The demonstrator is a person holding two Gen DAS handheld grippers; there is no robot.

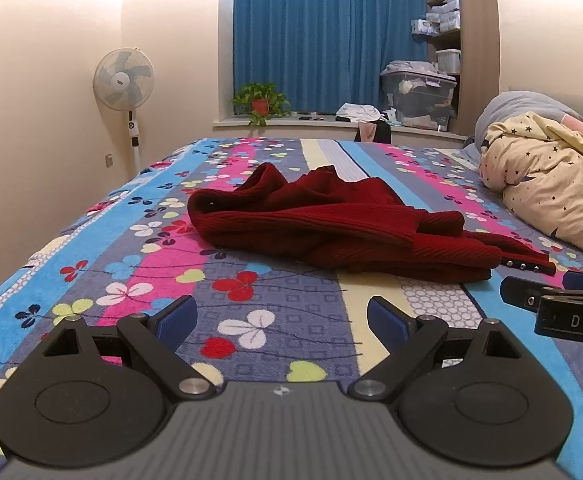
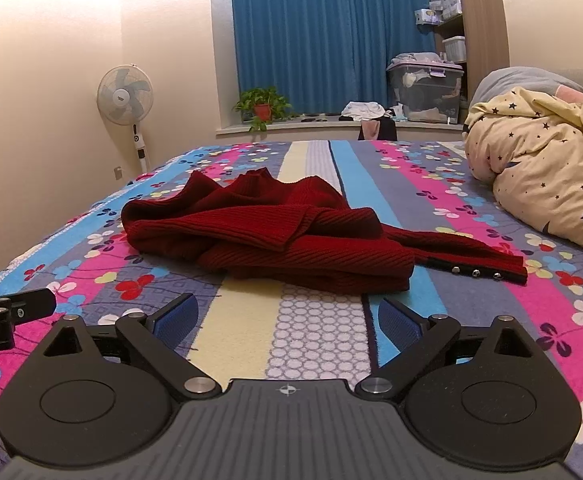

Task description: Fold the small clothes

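Ahead of both grippers, lying crumpled in a loose heap on the bedspread (image 1: 91, 280): a dark red ribbed sweater (image 1: 331, 224), bunched high toward its far left side, one sleeve folding across the top, a dark-edged strip with small metal snaps (image 2: 475, 273) trailing out flat toward the right. Sitting well apart from either set of fingers, touching neither.

Hovering low over the bedspread just short of the sweater: the left gripper (image 1: 282, 322), blue pads spread wide, holding nothing, flower print showing between them. Hovering likewise beside it on the right: the right gripper (image 2: 289, 320), pads also spread wide and holding nothing, pale honeycomb stripe showing in the gap. Poking into each other's view at the edge, side by side, nearly level.

Covering the whole bed under the sweater: stripes of pink, blue, grey and cream with clover-shaped flowers. Bunching up to the right of the grippers, beyond the sweater: a cream quilt with dark stars (image 2: 543, 184), resting against a grey pillow (image 1: 531, 108).

Standing far ahead past the bed's end: a blue curtain (image 1: 327, 36), hanging shut over a window ledge, a potted plant (image 2: 263, 108) and a clear storage box (image 1: 417, 98) sitting on that ledge. Standing ahead to the left by the wall: a white fan (image 1: 123, 80).
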